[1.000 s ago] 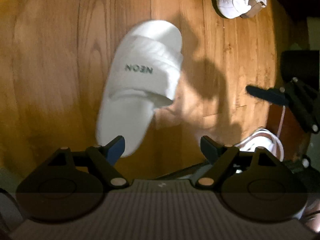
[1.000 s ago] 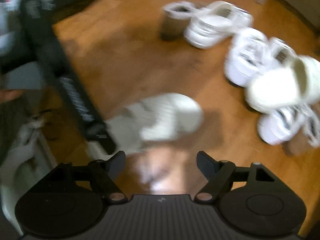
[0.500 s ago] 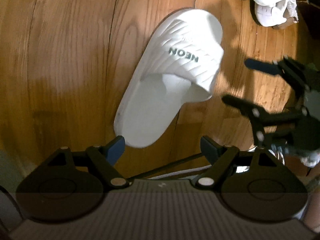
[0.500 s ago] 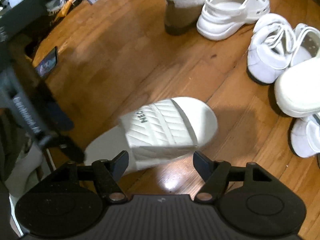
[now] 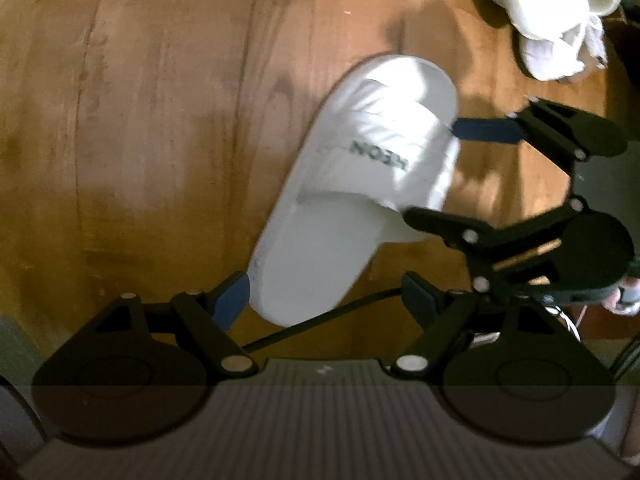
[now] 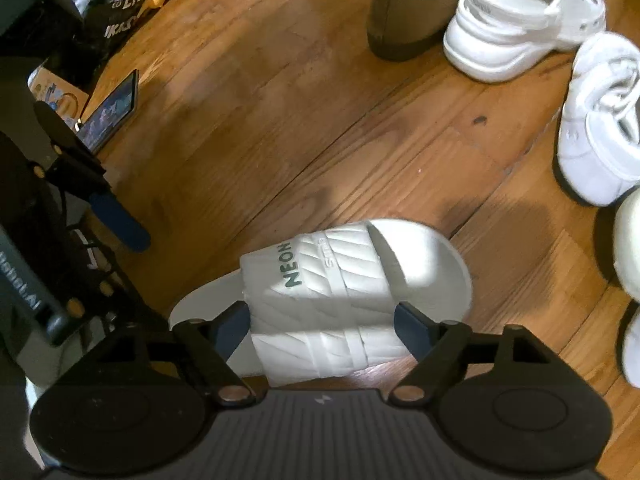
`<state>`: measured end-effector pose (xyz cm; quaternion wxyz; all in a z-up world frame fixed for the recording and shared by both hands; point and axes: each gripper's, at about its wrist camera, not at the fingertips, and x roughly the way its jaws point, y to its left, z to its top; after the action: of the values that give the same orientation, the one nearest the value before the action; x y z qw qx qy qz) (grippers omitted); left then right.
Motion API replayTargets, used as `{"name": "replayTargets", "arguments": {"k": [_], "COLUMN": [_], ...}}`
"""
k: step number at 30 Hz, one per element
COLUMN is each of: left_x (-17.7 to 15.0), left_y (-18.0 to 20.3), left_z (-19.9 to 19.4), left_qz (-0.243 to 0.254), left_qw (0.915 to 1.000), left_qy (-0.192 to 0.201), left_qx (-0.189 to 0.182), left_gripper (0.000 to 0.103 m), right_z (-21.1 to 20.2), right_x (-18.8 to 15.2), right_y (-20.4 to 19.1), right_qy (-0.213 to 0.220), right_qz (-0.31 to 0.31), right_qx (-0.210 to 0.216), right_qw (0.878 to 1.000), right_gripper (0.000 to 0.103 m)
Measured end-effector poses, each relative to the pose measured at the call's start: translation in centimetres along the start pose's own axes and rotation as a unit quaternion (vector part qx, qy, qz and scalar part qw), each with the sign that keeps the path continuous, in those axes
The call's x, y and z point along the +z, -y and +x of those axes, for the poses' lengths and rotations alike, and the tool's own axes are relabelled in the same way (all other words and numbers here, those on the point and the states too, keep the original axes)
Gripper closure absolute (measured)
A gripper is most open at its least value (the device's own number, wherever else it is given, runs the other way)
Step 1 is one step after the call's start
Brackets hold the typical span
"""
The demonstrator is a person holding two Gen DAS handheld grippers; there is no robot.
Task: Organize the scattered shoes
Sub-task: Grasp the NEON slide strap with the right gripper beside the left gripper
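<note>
White slide (image 6: pixel 352 292) straddled by the right gripper (image 6: pixel 322 326)
Its jaws have just been opening, pads seemingly clear; left gripper (image 5: pixel 326 292) gapes over the blurred heel.

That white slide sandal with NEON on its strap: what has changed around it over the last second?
The right gripper came down over the white NEON slide sandal, its fingers opening further to straddle the strap, not yet pressing. The left gripper stayed open by the heel. The sandal still lies on the wooden floor.
</note>
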<state>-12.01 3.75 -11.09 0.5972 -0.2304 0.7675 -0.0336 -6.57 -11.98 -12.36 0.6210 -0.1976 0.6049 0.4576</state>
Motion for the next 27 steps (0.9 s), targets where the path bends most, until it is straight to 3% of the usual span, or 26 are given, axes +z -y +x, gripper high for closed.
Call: {"name": "replayTargets", "arguments": {"k": [14,23,25,27], "left_x": [0.9,1.1,1.2,1.3], "left_y": [0.8,0.7,0.8,1.2], "left_z": [0.1,-0.6,-0.9,-1.4], "left_qz": [0.010,0.007,0.005,0.011], "left_qw": [0.9998,0.9997,0.9997,0.9994], "left_qy": [0.011,0.017,0.021,0.029], "left_qx": [0.012,0.016,0.014,0.011], "left_gripper": [0.020,0.020,0.020,0.020], "right_z": [1.4,2.9,2.4,1.6], "right_x": [-0.2,0.1,0.1,-0.2], "right_y": [0.3,-1.4,-1.2,-0.1], "right_qy": [0.007,-0.033,-0.036,-0.054], "right_qz": [0.040,0.034,0.064,0.138], "right_qx": [-0.004,-0.070,-0.083,-0.105], "right_qw": [0.999,0.996,0.994,0.983], "right_gripper": [0.008,0.014,0.014,0.014]}}
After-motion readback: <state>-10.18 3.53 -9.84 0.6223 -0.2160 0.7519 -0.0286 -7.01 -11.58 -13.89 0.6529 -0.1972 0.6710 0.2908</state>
